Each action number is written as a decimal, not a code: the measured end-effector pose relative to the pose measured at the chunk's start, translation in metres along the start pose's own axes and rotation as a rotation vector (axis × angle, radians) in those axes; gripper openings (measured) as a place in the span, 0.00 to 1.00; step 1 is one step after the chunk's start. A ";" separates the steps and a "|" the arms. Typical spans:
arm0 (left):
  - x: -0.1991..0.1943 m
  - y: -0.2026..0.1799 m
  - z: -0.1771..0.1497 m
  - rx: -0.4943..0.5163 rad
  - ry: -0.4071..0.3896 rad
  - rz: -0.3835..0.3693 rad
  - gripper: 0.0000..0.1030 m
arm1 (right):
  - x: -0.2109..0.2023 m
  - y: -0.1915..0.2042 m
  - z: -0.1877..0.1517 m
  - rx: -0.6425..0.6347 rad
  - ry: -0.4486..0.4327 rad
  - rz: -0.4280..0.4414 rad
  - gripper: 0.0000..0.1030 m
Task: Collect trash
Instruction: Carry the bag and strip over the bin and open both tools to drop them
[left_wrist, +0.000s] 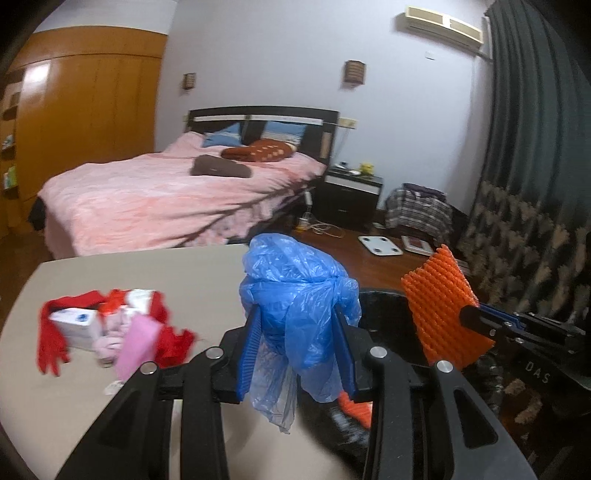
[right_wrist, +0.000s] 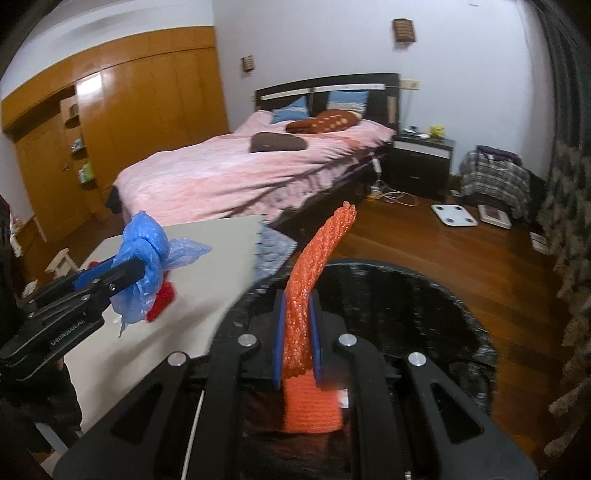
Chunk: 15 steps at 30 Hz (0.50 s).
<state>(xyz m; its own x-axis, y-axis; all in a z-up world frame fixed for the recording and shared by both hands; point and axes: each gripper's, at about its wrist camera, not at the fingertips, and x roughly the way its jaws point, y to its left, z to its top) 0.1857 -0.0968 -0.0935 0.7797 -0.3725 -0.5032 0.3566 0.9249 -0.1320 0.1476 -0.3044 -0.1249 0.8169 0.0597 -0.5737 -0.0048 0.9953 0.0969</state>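
My left gripper (left_wrist: 297, 347) is shut on a knotted blue plastic bag (left_wrist: 295, 291), which bulges above the pads and hangs below them. In the right wrist view the same left gripper (right_wrist: 138, 273) holds the blue bag (right_wrist: 147, 251) over the beige table (right_wrist: 207, 273). My right gripper (right_wrist: 297, 336) is shut on an orange foam net sleeve (right_wrist: 314, 266) that sticks up and forward. It hangs over a round black bin (right_wrist: 424, 295). From the left wrist, the right gripper (left_wrist: 469, 317) and the orange net (left_wrist: 439, 302) are at the right, above the bin (left_wrist: 384, 314).
A pile of red gloves, a white box and pink cloth (left_wrist: 110, 328) lies on the table (left_wrist: 166, 269). Beyond stand a pink bed (left_wrist: 166, 195), a dark nightstand (left_wrist: 351, 192) and a wooden wardrobe (left_wrist: 85, 110). A white scale (right_wrist: 456, 216) lies on the wooden floor. Dark curtains (left_wrist: 535, 129) hang at the right.
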 end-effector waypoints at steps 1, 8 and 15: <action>0.003 -0.005 -0.001 0.003 0.002 -0.009 0.36 | 0.000 -0.008 -0.002 0.009 0.001 -0.013 0.11; 0.030 -0.041 -0.001 0.029 0.023 -0.078 0.36 | 0.000 -0.043 -0.014 0.048 0.014 -0.076 0.11; 0.054 -0.061 -0.004 0.045 0.054 -0.131 0.37 | 0.004 -0.063 -0.023 0.076 0.033 -0.111 0.12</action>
<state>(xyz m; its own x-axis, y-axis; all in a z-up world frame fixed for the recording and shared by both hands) 0.2038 -0.1726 -0.1164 0.6966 -0.4836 -0.5300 0.4767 0.8641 -0.1618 0.1374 -0.3649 -0.1522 0.7905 -0.0469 -0.6106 0.1297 0.9873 0.0920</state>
